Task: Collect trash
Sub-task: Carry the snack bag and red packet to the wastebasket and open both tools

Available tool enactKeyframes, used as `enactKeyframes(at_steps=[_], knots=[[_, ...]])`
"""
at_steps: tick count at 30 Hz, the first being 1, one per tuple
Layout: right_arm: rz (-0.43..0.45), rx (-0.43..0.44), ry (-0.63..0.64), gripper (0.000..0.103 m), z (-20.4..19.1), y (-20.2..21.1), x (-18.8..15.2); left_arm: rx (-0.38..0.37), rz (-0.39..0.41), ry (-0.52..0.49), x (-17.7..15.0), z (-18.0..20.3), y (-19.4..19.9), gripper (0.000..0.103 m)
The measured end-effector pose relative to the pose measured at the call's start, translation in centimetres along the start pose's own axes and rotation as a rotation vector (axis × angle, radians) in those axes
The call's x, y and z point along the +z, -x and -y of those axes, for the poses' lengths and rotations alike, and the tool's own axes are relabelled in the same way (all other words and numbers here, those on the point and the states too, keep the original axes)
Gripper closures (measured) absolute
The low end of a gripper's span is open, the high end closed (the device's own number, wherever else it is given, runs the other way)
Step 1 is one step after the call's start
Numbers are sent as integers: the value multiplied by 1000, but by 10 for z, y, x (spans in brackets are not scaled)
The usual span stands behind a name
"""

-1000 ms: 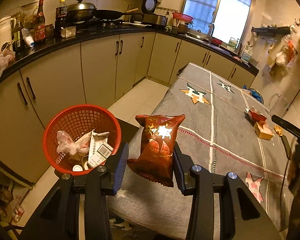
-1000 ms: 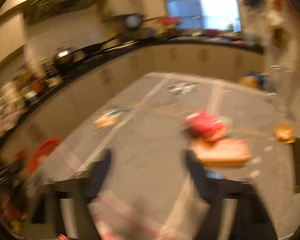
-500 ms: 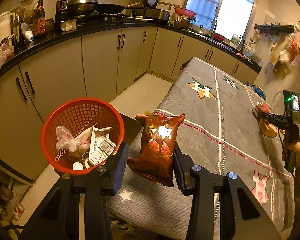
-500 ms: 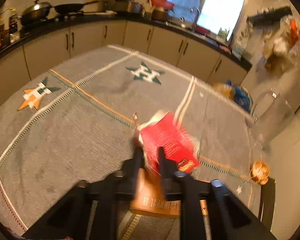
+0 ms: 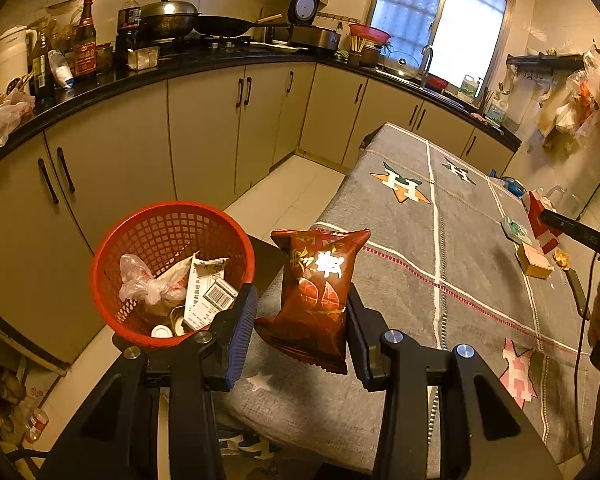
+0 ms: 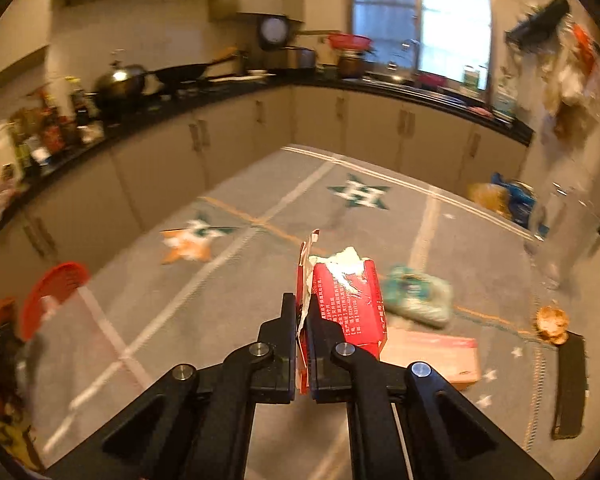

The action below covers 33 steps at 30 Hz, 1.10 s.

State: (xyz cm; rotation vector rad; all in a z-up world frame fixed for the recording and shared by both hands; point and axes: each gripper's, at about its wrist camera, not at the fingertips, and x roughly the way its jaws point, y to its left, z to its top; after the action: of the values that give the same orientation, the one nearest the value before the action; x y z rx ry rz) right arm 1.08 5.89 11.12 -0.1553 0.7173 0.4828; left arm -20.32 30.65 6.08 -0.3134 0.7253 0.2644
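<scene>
My left gripper [image 5: 300,320] is shut on a dark red snack bag [image 5: 316,296] and holds it in the air just right of the red mesh basket [image 5: 140,232], which holds plastic and paper scraps. My right gripper [image 6: 302,320] is shut on the torn flap of a red carton [image 6: 348,304] and holds it above the grey tablecloth [image 6: 204,304]. The red carton [image 5: 540,220] and right gripper also show at the right edge of the left wrist view. The basket [image 6: 48,292] shows at the far left of the right wrist view.
On the table lie a green-white wrapper [image 6: 416,296], a flat tan box [image 6: 440,356], an orange peel scrap [image 6: 552,322] and a black flat object [image 6: 570,384]. Kitchen cabinets and a cluttered black counter [image 5: 180,68] run along the left and back.
My right gripper closed on the red carton and lifted it off the table. My left gripper with the snack bag stayed near the basket, barely shifting.
</scene>
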Motion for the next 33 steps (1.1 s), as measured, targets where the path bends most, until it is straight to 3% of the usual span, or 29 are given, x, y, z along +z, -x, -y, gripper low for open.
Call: enactKeyframes(at_steps=[8,14,24,33], knots=[[4,184,91,98,-81,23,-7,36,15,42,-6,-24,7,62],[-21,286,152,98,-138,21,-13,82,11,124,-10,-65,4,62],[-100,404,226,98,-229,-26,-12,113,-39,254,-24,-132,-21,62],[-172,500,238,98,-304,-89,6,104,-56,291,-12,-166,-45,62]])
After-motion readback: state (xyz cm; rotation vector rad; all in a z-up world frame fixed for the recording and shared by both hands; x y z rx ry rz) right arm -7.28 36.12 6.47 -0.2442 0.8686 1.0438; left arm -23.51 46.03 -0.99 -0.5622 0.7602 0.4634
